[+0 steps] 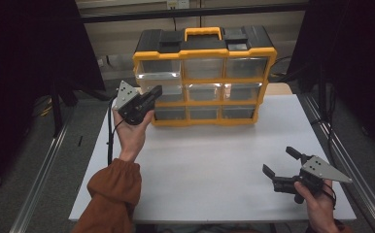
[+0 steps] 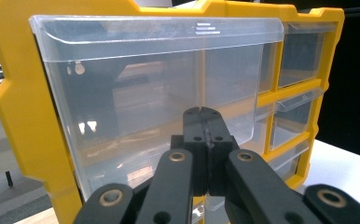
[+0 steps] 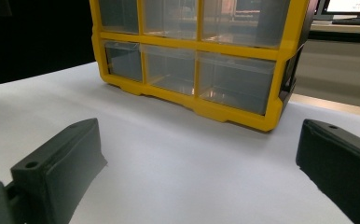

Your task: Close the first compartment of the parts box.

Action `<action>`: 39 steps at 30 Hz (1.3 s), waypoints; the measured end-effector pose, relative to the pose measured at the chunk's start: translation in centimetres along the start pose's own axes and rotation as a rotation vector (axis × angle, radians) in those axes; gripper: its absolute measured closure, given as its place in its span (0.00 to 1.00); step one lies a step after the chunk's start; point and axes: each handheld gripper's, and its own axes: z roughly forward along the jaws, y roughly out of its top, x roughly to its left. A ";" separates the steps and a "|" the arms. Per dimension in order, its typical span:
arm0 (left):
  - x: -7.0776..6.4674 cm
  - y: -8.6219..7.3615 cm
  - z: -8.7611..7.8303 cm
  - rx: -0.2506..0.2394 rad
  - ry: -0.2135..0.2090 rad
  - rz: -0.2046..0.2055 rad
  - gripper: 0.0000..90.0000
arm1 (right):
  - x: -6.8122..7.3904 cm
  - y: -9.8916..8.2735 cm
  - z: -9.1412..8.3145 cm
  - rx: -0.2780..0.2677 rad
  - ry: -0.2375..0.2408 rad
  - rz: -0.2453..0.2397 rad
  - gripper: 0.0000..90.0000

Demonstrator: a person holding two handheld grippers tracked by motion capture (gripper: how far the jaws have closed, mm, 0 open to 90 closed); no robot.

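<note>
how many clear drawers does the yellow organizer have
9, in a three-by-three grid on the front of the yellow organizer: three along the top row, three in the middle row, three shallower ones along the bottom. The left gripper covers part of the middle-left drawer.

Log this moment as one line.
left gripper: shut, at top-left drawer | right gripper: open, over table | organizer: upright

The organizer (image 1: 204, 77) stands at upper centre on the table (image 1: 214, 165), the left gripper (image 1: 149, 97) just before its left drawers (image 1: 157, 73), the right gripper (image 1: 281, 162) well apart at lower right.
</note>
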 end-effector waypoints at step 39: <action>0.4 -0.1 0.9 0.011 0.016 0.000 1.00 | 0.0 0.0 0.0 0.002 -0.006 -0.004 0.00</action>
